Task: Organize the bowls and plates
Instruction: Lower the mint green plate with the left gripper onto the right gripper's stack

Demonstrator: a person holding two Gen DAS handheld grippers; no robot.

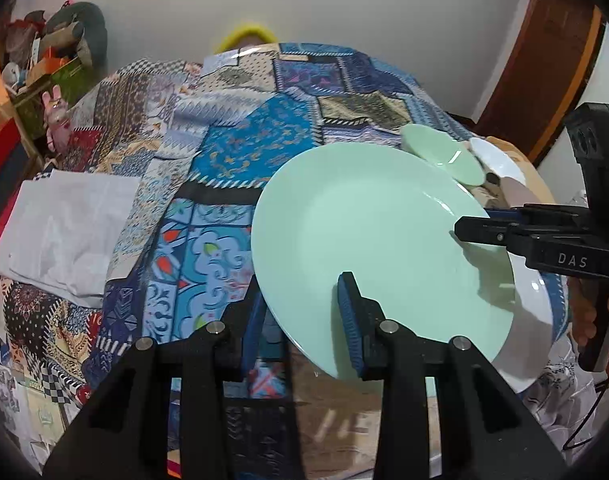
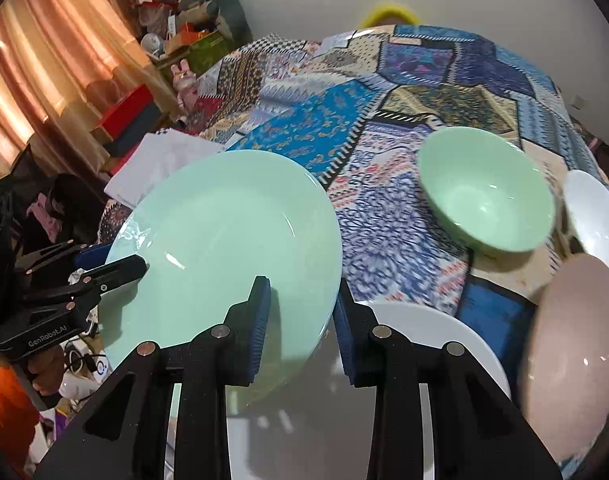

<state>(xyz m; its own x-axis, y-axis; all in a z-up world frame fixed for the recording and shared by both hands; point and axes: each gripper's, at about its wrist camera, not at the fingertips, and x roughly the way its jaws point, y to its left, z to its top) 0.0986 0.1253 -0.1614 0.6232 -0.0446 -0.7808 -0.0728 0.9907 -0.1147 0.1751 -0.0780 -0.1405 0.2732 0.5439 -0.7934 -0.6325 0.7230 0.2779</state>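
Currently both tongs bear on the mint-green plate (image 1: 368, 232), which is lifted and tilted above the white plate (image 1: 532, 320) on the patterned-cloth surface (image 1: 240, 152). My left tongs (image 1: 300, 320) straddle the near rim: one pad lies on the plate's upper face, the other sits below the rim, so I read them as clamped on the plate's edge. My right tongs (image 2: 300, 328) look the same from their own camera, one pad on top, the other just past the rim; in the left view they pinch the far rim (image 1: 476, 232). Risk one: glazed ware held only at two thin rim points; if either pair slackens or the two hands pull unevenly, the plate could pivot and drop onto the white plate below, chipping both. Risk two: the green bowl (image 2: 488, 192), the white bowl (image 2: 596, 216) and the pink bowl (image 2: 572, 356) sit close on the right, and a wide swing of my right hand could knock one. Risk three: the cloth is rumpled, so anything set down off-centre may rock. The white folded cloth (image 1: 68, 232) lies well apart, no concern.
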